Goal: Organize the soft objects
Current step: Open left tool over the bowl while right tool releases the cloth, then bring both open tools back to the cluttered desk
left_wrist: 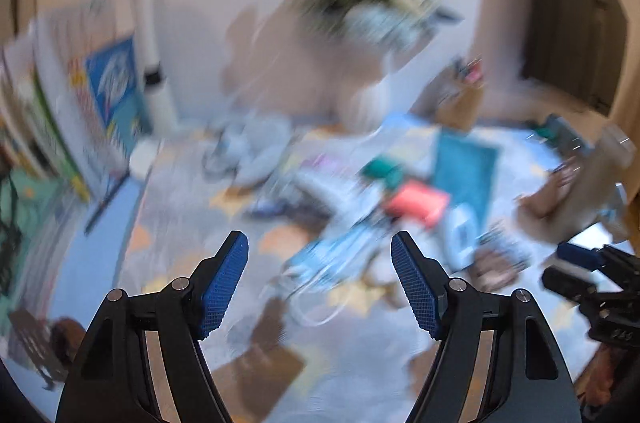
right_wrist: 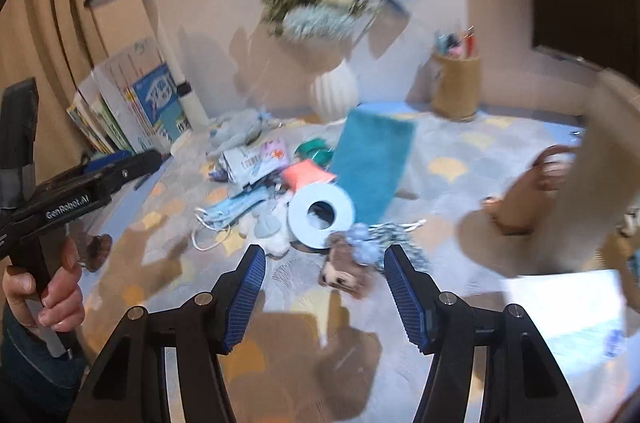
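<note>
A heap of soft things lies mid-table on the patterned cloth (right_wrist: pixel 460 151): a teal towel (right_wrist: pixel 370 167), a coral cloth (right_wrist: pixel 307 173), blue face masks (right_wrist: pixel 234 209), a white plush (right_wrist: pixel 272 227), a brown plush toy (right_wrist: pixel 344 271) and a pale ring-shaped roll (right_wrist: pixel 321 215). My right gripper (right_wrist: pixel 325 253) hangs open just in front of the brown toy, holding nothing. The left wrist view is blurred. There my left gripper (left_wrist: pixel 320 243) is open and empty short of the masks (left_wrist: pixel 340 251), with the towel (left_wrist: pixel 464 171) and coral cloth (left_wrist: pixel 416 203) beyond. A hand (right_wrist: pixel 40 287) holds the left gripper (right_wrist: pixel 132 161) at the table's left.
Against the back wall stand a white vase of flowers (right_wrist: pixel 334 91), a woven pen holder (right_wrist: pixel 456 87), a white lamp (right_wrist: pixel 176 63) and leaning books (right_wrist: pixel 132 107). A blurred beige bag (right_wrist: pixel 524 199) and a white box (right_wrist: pixel 568 307) sit at the right.
</note>
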Tool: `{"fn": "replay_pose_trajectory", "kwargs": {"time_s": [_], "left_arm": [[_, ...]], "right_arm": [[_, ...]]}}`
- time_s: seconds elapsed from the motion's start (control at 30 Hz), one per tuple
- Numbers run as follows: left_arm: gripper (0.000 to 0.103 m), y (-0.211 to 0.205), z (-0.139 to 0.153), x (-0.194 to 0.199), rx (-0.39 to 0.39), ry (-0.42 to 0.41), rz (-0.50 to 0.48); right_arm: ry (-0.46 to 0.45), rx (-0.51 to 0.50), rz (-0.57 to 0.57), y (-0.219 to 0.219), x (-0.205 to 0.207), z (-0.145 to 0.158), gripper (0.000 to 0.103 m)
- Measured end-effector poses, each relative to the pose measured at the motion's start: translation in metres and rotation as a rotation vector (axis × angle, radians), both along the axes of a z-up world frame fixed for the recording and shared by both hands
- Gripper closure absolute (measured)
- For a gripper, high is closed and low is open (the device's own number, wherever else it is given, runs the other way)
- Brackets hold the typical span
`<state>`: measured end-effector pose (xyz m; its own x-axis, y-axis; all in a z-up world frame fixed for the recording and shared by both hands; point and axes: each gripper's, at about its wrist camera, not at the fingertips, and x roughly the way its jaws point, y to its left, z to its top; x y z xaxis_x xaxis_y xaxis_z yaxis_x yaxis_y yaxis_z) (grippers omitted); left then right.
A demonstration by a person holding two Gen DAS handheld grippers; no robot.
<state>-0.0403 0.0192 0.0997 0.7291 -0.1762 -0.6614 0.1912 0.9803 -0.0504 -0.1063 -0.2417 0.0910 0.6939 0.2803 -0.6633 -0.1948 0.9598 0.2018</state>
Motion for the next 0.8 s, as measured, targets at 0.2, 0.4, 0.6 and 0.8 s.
{"fn": "replay_pose_trajectory", "kwargs": {"time_s": [0.2,0.4,0.6,0.8], "left_arm": [[0.031,0.036,-0.063,0.026,-0.081,0.117,0.075],[0.031,0.048,-0.081,0.026,-0.146,0.162,0.108],[0.030,0.046,-0.077,0.024,-0.141,0.157,0.107],[0.031,0.043,-0.050,0.024,-0.176,0.166,0.086]], "right_arm": [[-0.039,-0.004,-0.066,0.005,0.018,-0.053,0.043],[-0.038,0.032,-0.102,-0.009,0.024,-0.061,0.043],[-0.023,0.022,-0.110,-0.007,0.025,-0.063,0.041],[-0.032,-0.001,-0.096,-0.002,0.023,-0.063,0.040]]}}
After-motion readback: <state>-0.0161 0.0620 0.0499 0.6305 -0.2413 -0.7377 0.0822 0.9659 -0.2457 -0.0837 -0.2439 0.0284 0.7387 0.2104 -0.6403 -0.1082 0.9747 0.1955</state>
